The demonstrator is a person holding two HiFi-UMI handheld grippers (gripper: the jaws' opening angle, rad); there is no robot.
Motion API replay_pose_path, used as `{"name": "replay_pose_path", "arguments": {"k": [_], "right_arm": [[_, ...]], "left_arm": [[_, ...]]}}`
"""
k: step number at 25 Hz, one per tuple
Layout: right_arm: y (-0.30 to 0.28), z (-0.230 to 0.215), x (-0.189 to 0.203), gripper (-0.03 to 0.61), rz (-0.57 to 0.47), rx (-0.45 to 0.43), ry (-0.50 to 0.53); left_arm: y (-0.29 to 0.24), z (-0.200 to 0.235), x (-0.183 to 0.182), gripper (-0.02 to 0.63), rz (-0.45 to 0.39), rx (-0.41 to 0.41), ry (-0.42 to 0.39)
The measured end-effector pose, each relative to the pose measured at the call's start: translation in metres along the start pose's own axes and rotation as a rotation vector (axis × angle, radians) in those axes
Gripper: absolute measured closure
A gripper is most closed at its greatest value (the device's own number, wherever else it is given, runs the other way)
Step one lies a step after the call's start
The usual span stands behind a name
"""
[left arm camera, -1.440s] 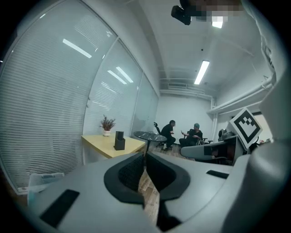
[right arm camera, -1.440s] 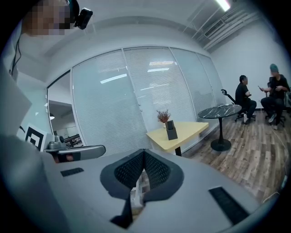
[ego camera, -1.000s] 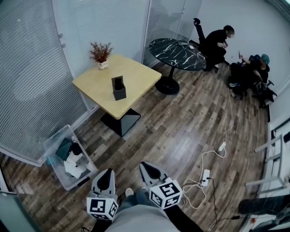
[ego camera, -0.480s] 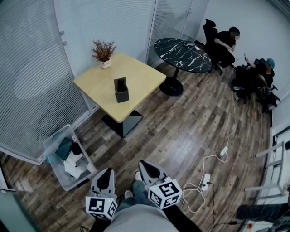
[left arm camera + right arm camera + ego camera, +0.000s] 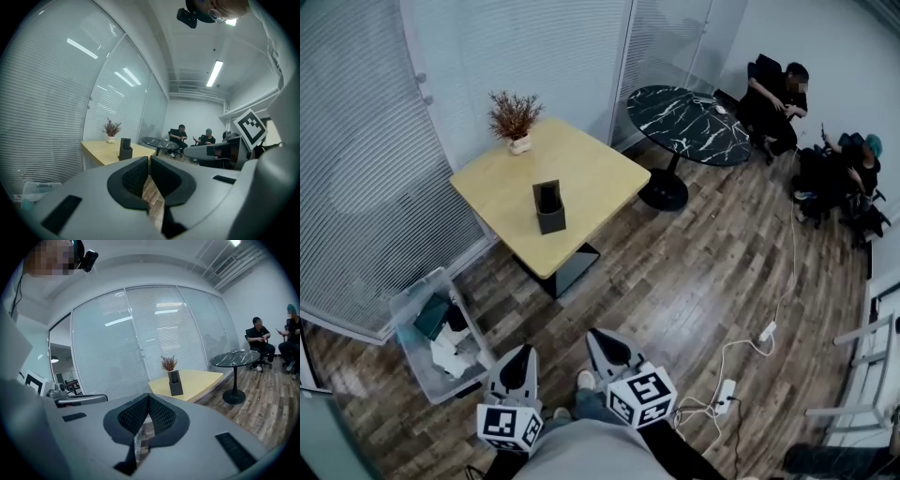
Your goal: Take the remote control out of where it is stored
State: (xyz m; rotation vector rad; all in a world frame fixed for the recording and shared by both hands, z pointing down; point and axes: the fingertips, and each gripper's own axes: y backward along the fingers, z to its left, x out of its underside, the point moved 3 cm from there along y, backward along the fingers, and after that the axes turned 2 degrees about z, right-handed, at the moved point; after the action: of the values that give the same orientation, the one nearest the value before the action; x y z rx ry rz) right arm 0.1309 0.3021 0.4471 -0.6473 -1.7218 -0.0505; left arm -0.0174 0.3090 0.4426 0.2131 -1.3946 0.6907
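Note:
A dark box-shaped holder (image 5: 548, 206) stands upright near the middle of a yellow square table (image 5: 591, 178), a few steps ahead of me. A dark slim piece rises from its top; I cannot tell whether that is the remote control. The holder (image 5: 125, 149) also shows in the left gripper view, and the holder (image 5: 175, 383) in the right gripper view. My left gripper (image 5: 521, 354) and right gripper (image 5: 600, 339) hang side by side close to my body, far from the table. The pads of both are together with nothing between them.
A potted dry plant (image 5: 512, 117) sits at the table's far corner. A round black marble table (image 5: 689, 122) stands behind on the right, with two seated people (image 5: 778, 94) beyond it. A clear bin (image 5: 431, 333) of items is at my left, and power strips with cables (image 5: 727, 389) at my right.
The view has drifted: the yellow table, the round table and the people have slid to the right in the head view. Both grippers keep the same place and stay shut.

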Motion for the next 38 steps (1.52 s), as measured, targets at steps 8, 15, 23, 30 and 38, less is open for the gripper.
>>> {"name": "replay_pose_path", "arguments": {"k": [8, 15, 23, 30, 38], "right_arm": [[-0.024, -0.028, -0.021, 0.575, 0.009, -0.068, 0.025], [-0.043, -0.042, -0.026, 0.575, 0.032, -0.106, 0.024], [-0.080, -0.052, -0.038, 0.575, 0.035, -0.105, 0.026], [-0.130, -0.065, -0.059, 0.575, 0.032, -0.069, 0.008], [-0.195, -0.075, -0.081, 0.575, 0.040, -0.044, -0.008]], "left_arm": [[-0.033, 0.000, -0.009, 0.591, -0.015, -0.045, 0.018], [-0.052, 0.001, -0.013, 0.591, -0.006, -0.068, 0.035], [-0.076, 0.027, -0.023, 0.591, -0.009, -0.083, 0.036], [-0.119, 0.062, -0.048, 0.591, -0.019, -0.048, 0.019], [-0.167, 0.108, -0.066, 0.591, 0.011, -0.019, 0.017]]}}
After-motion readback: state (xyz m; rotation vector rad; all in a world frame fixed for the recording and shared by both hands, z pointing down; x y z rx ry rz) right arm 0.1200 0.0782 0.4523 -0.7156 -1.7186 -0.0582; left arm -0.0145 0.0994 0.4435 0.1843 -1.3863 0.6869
